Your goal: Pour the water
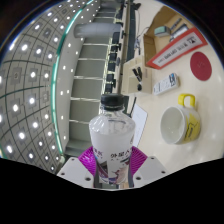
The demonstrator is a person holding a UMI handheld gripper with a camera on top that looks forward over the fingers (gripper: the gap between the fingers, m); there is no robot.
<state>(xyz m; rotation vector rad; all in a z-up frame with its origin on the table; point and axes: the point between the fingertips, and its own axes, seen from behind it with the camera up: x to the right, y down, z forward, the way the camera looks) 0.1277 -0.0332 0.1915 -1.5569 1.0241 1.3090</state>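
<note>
A clear plastic water bottle (112,135) with a dark cap and a white printed label stands upright between my fingers, held high above the floor. My gripper (113,163) is shut on the bottle, its magenta pads (91,161) pressing the label on both sides. To the right of the bottle, on a pale table, stands a yellow-handled cream mug (178,122), empty as far as I can see. The bottle's base is hidden behind the fingers.
The pale table (150,105) carries a red-and-white box (178,47), a white round container (201,66), a small white item (166,87) and a dark clip-like object (135,78). To the left a ceiling or wall with rows of lights (40,80) curves away.
</note>
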